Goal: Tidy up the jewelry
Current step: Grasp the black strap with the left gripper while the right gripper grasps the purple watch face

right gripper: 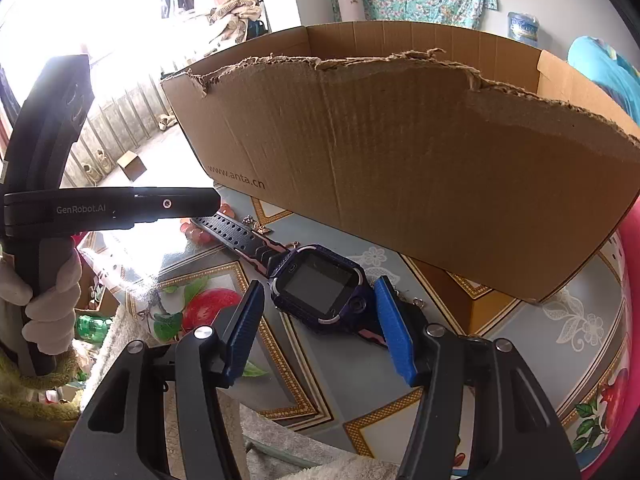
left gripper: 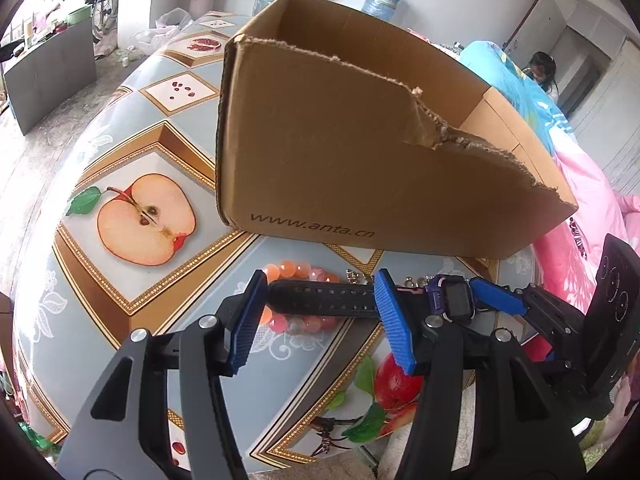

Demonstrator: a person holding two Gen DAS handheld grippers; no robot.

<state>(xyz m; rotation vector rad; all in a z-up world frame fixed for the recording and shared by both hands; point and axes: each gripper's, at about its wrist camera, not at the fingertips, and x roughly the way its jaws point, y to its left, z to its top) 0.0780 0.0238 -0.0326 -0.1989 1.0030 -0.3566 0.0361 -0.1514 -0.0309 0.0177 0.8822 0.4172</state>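
A purple-and-black smartwatch (right gripper: 320,288) lies flat on the fruit-patterned tablecloth (right gripper: 520,340), in front of a torn cardboard box (right gripper: 400,152). My right gripper (right gripper: 320,312) stands open around the watch body, with a narrow gap at each pad. The watch's black strap (left gripper: 320,300) runs crosswise between the pads of my left gripper (left gripper: 320,316), which is open and hovers just over it. Under the strap lies an orange-pink bead bracelet (left gripper: 296,270). In the left wrist view one blue finger (left gripper: 498,300) of the right gripper sits beside the watch face (left gripper: 456,300).
The box (left gripper: 360,140) fills the table behind the jewelry, open at the top. Small metal charms (right gripper: 260,228) lie by the strap, and more small silver pieces (left gripper: 412,280) near the box. Pink bedding (left gripper: 592,220) borders the table's right. A gloved hand (right gripper: 48,292) holds the left gripper's handle.
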